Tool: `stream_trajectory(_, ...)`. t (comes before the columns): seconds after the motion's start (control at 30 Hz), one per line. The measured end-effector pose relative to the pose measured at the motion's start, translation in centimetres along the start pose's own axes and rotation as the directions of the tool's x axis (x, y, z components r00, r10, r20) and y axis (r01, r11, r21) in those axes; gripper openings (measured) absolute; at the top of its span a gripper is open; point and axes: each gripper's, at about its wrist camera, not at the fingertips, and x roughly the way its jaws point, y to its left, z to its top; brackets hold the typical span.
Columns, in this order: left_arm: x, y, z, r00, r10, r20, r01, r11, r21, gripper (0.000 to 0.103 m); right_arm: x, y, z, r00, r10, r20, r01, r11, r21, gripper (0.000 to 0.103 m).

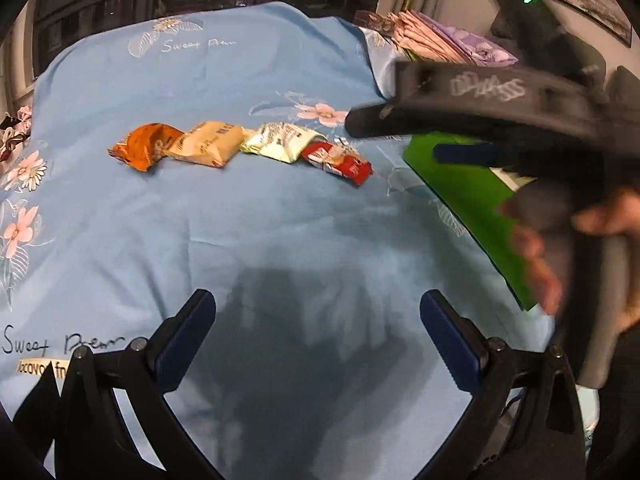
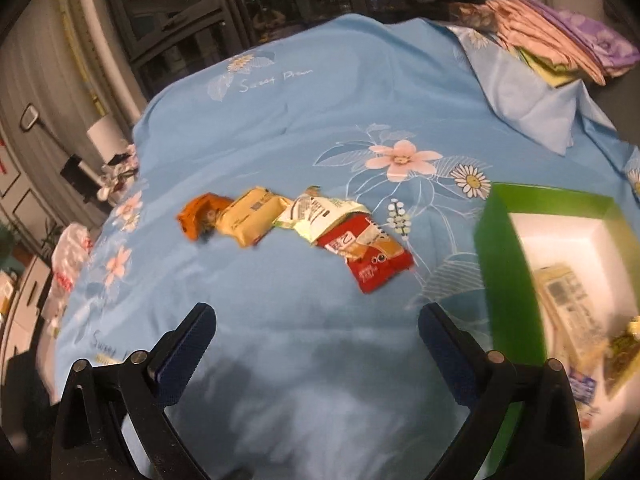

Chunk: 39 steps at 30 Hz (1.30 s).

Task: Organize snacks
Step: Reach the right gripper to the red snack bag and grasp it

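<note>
Four snack packets lie in a row on the blue bedspread: an orange packet (image 1: 142, 150) (image 2: 198, 216), a tan packet (image 1: 208, 142) (image 2: 252, 214), a pale green and white packet (image 1: 280, 142) (image 2: 316, 214) and a red packet (image 1: 338, 160) (image 2: 368, 256). A green box (image 2: 508, 272) (image 1: 464, 196) with a white inside stands to their right and holds several snacks (image 2: 568, 300). My left gripper (image 1: 318, 336) is open and empty, well short of the row. My right gripper (image 2: 316, 344) is open and empty, just short of the red packet. In the left wrist view its body (image 1: 500, 120) reaches over the box.
A blue pillow (image 2: 532, 108) and a stack of folded pink and purple bedding (image 2: 560, 40) (image 1: 440, 40) lie at the back right. Dark windows (image 2: 280, 0) stand behind the bed. Furniture and a plastic bag (image 2: 68, 256) are off the bed's left edge.
</note>
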Motion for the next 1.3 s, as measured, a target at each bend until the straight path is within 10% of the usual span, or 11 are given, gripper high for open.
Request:
stream_trajectory(0.4,-0.7,4.5,-0.2,0.987,0.157,-0.044,-0.162,0.979,-0.125,0.102,9.1,0.9,1.3,0.979,-0.204,0.01,0.203,0.963,-0.175,0.099)
stream_trajectory(0.53,-0.5,5.9,-0.4,0.985,0.159,-0.062,-0.166,0.975,-0.15,0.103,11.3,-0.8,2.2,0.974,-0.222,-0.035,0.218,0.972,-0.093,0.073)
stream_trajectory(0.6,-0.1,6.7,-0.7,0.982,0.166,-0.091,-0.18,0.967,-0.179,0.102,10.9,-1.9,2.7,0.983,-0.182,-0.02,0.181,0.983,-0.031,0.057)
stream_trajectory(0.93,-1.5,7.4,-1.3,0.975,0.199,-0.097,-0.214,0.961,-0.177,0.102,8.0,-0.6,1.8,1.0,-0.018,0.017,0.018,1.0,0.001,0.046)
stream_trajectory(1.13,-1.4,9.4,-2.1,0.963,0.232,-0.139,-0.257,0.943,-0.209,0.102,5.0,5.5,-3.3,0.997,-0.043,-0.059,0.021,0.943,-0.332,0.04)
stream_trajectory(1.3,-1.9,11.8,-2.8,0.976,0.142,-0.167,-0.189,0.932,-0.309,0.102,1.1,7.0,-8.2,0.994,0.073,-0.084,-0.097,0.936,-0.338,0.04)
